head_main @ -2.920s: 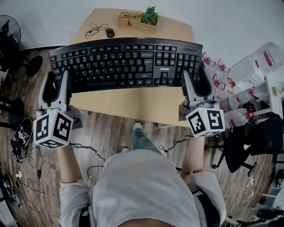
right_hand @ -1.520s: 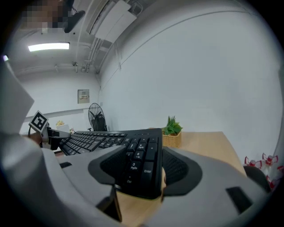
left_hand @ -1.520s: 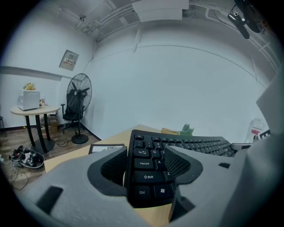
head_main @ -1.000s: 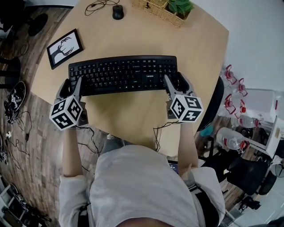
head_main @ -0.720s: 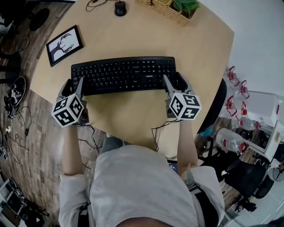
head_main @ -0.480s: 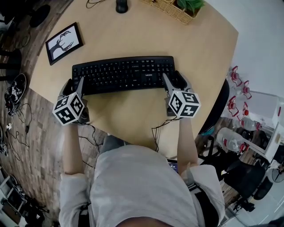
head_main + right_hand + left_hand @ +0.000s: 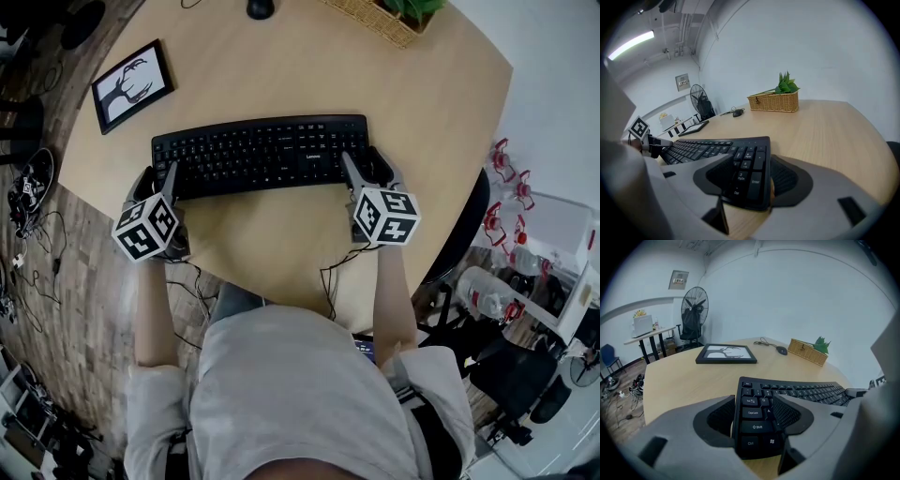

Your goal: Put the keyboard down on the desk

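Over mid-desk, head view: keyboard (image 7: pixel 261 155) was held up by the near edge of the desk (image 7: pixel 281 253) seconds ago. Now it sits low, flat and barely shifting, so placement looks about done and release comes next. left gripper (image 7: pixel 156 184) and right gripper (image 7: pixel 367 171) hold its ends, with bare wood on the near side for backing out.

Left gripper view: jaws clamped on the Ctrl/Shift end; picture frame (image 7: pixel 726 354) far left, well apart.

Right gripper view: jaws gripping the numpad end; desk's right edge near. basket (image 7: pixel 773 101) and mouse (image 7: pixel 736 113) are well apart on the far side.

Grey T-shirt (image 7: pixel 300 394), grey jaws, black-and-white marker cubes (image 7: pixel 145 228) (image 7: pixel 386 215)
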The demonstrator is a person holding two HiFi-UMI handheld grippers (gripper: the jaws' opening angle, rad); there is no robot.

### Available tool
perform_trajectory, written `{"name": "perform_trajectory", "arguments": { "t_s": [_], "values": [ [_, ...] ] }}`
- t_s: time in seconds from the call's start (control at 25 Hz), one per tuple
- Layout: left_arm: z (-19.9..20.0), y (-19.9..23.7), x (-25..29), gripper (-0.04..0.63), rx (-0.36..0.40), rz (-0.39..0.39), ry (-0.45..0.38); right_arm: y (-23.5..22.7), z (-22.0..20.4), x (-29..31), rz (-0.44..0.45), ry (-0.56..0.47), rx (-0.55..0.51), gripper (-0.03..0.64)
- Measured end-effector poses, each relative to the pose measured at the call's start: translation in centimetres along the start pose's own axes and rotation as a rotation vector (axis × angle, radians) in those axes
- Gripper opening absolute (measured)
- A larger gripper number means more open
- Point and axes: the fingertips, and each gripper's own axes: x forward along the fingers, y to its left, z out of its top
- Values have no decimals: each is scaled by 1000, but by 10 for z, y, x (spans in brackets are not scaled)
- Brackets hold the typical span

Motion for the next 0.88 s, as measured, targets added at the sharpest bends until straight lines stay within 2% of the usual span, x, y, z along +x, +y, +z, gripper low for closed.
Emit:
{"name": "perform_trajectory", "arguments": {
  "t_s": [0.4, 0.68, 0.76, 0.8, 0.88],
  "values": [
    [-7, 3, 8, 252, 5, 13, 16, -1, -10, 8, -32, 45, -15, 245],
    [-3, 3, 2, 252, -23, -3, -45, -1, -9, 3, -55, 20, -7, 245],
    [1, 2, -6, 240, -6, -2, -77, 2, -5, -3, -68, -5, -22, 245],
    [5, 2, -12, 226, 15, 4, -93, 4, -2, -8, -71, -21, -30, 235],
    [12, -1, -24, 173, 61, 14, -126, 10, 6, -20, -81, -55, -45, 136]
  ]
}}
